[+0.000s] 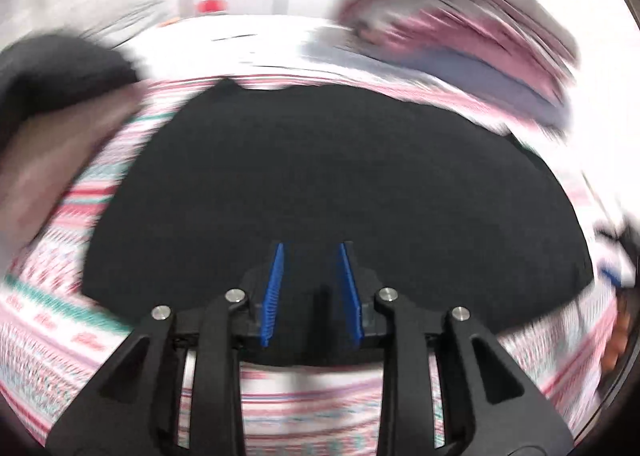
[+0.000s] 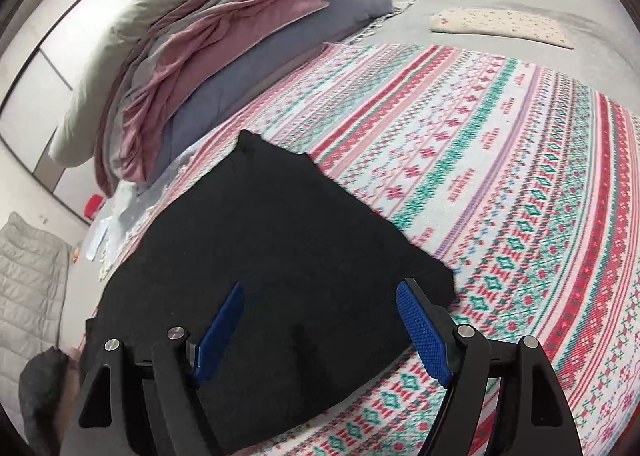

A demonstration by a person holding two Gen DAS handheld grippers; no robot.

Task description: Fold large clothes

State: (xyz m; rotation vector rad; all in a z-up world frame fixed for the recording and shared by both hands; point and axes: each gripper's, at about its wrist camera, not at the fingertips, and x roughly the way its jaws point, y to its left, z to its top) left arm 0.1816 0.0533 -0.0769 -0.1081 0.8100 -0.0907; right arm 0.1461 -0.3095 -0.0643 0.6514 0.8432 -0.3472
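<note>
A black garment [image 1: 320,184] lies flat in a folded rectangle on the patterned bedspread [image 1: 48,320]; it also shows in the right wrist view [image 2: 280,240]. My left gripper [image 1: 311,252] hovers over its near edge, open with blue pads [image 1: 272,296] apart and nothing between them. My right gripper [image 2: 320,292] is open wide over the garment's near right corner, blue pads [image 2: 420,332] apart and empty. The left wrist view is motion-blurred.
A stack of folded pink, grey and blue bedding [image 2: 192,56] sits at the far side of the bed. A small floral pillow [image 2: 500,26] lies far right. A grey quilted item [image 2: 28,280] lies at left. A white wardrobe [image 2: 52,68] stands behind.
</note>
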